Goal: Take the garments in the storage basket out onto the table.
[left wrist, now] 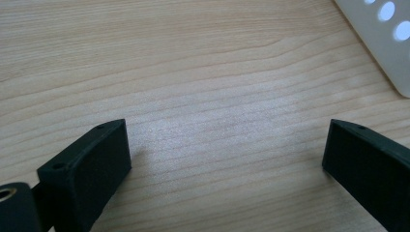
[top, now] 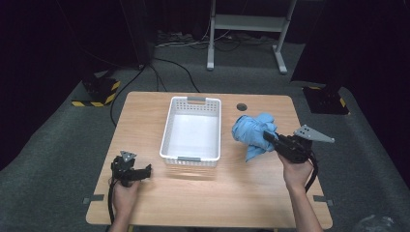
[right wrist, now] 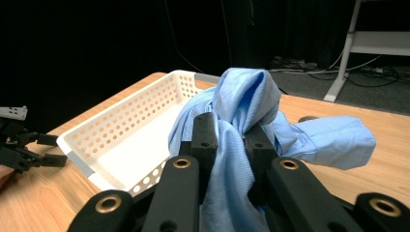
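Note:
A light blue cloth (top: 254,133) hangs bunched above the table to the right of a white perforated basket (top: 212,130). My right gripper (top: 271,138) is shut on the cloth; in the right gripper view its jaws pinch a fold of the blue cloth (right wrist: 241,104), with the basket (right wrist: 121,121) to its left. My left gripper (top: 145,171) rests low over the wood near the table's front left, jaws open with bare tabletop between them. In the left gripper view (left wrist: 227,150) the basket's corner (left wrist: 382,38) shows at the upper right.
The wooden table (top: 241,188) has a round cable hole (top: 241,107) behind the cloth. Grey carpet surrounds it, with a white desk frame (top: 251,29) and cables at the back and yellow-black striped bases (top: 99,92) at the sides.

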Motion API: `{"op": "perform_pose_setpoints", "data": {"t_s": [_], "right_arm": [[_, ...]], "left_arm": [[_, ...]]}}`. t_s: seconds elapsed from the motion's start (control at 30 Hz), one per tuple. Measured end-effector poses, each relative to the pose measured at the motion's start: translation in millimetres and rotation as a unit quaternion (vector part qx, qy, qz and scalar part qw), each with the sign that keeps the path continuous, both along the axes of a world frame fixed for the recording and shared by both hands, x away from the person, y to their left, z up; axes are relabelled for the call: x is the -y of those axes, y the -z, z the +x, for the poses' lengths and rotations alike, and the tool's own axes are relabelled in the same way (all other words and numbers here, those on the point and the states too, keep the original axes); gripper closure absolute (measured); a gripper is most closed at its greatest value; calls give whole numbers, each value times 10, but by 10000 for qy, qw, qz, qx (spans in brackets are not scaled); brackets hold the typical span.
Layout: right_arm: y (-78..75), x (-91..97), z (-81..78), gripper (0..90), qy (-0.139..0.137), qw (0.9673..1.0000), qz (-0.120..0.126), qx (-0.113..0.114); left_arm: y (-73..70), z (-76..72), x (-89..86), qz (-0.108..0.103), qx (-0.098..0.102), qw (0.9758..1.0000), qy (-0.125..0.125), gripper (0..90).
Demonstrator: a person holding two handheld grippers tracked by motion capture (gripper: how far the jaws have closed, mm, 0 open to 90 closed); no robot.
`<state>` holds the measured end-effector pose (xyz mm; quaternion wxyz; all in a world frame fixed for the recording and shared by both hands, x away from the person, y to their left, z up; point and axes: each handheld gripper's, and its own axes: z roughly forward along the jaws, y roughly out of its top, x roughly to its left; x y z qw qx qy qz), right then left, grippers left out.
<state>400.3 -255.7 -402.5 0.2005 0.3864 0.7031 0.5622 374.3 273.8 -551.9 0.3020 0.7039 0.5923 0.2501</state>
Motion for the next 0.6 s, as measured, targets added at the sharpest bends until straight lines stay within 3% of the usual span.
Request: {"op": "perform_pose_setpoints", "data": {"t_s": [0.6], "right_arm": [[231, -189, 83, 804, -31, 9996, -186, -214]], "left_arm": [[0, 0, 0, 1, 0, 10000, 1, 34]]}}
